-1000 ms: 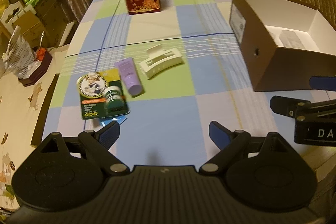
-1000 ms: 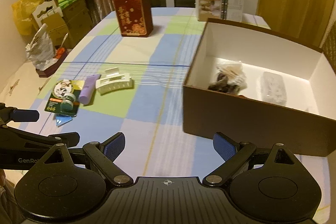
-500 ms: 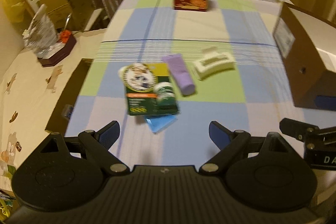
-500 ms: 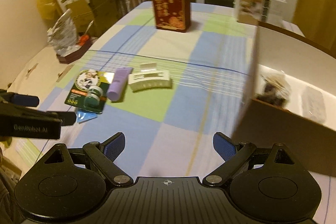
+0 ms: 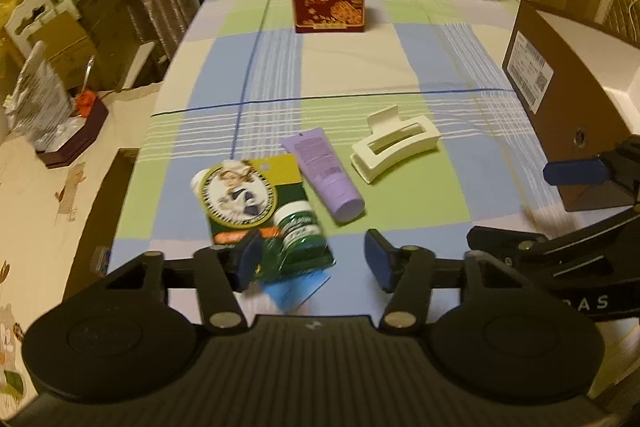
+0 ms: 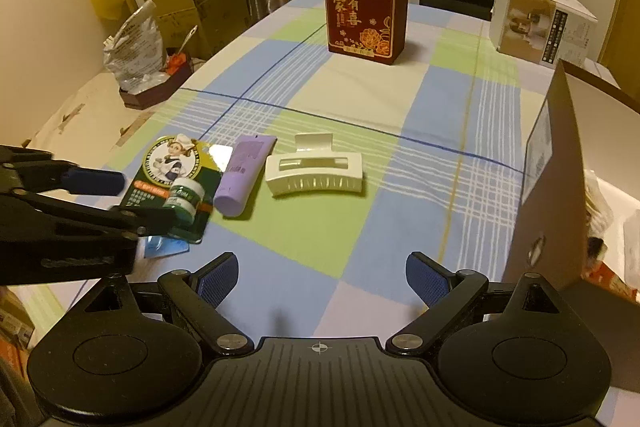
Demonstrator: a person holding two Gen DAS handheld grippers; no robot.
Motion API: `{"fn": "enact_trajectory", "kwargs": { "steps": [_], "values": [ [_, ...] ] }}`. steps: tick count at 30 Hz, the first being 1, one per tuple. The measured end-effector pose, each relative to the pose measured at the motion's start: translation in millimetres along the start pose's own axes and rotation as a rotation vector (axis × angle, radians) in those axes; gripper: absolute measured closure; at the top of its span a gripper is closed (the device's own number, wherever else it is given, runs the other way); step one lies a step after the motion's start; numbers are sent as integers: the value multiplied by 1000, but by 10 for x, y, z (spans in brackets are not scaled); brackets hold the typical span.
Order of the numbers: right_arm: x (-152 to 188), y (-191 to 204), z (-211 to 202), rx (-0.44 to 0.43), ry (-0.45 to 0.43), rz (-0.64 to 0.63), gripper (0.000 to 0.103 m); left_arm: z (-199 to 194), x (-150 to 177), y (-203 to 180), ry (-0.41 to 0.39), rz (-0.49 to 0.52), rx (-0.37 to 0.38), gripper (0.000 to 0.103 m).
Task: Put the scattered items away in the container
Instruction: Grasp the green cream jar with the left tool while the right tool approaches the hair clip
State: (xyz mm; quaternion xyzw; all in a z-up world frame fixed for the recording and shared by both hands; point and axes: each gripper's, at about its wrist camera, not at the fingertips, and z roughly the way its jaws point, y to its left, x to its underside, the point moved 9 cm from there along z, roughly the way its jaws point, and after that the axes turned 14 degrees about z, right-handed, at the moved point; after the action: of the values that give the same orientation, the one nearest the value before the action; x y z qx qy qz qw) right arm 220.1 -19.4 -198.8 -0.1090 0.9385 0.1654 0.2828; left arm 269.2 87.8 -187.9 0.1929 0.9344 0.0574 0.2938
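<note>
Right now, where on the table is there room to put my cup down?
The big bare stretch lies between the red box and the white hair clip. More room sits between the clip and the brown box. It is crowded where the green card pack and purple tube lie close together.

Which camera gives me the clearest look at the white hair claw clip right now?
The right wrist view: the white hair claw clip lies broadside, sharp and unobstructed, teeth visible. The left wrist view also shows it whole, but angled, slightly softer, with its teeth hidden.
</note>
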Motion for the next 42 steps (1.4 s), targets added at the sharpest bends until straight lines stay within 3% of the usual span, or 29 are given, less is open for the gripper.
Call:
{"fn": "enact_trajectory", "kwargs": {
  "steps": [9,20,25,30,36,42],
  "values": [
    [-157,-15,289,-10,11,-1,7,442,-42,112,72,-17,12,75],
    [-387,1,669,-21,-3,31,7,524,-110,230,40,-56,35,76],
    [-452,5,782,-22,-25,-13,7,559,-142,265,39,-70,33,76],
    [-569,9,861,-70,-53,3,7,575,-146,283,41,-81,37,76],
    [-570,42,994,-104,-3,28,7,576,-139,288,44,-87,43,76],
    [-475,8,1110,-6,31,-53,8,579,-143,280,45,-84,41,75]
  ]
}}
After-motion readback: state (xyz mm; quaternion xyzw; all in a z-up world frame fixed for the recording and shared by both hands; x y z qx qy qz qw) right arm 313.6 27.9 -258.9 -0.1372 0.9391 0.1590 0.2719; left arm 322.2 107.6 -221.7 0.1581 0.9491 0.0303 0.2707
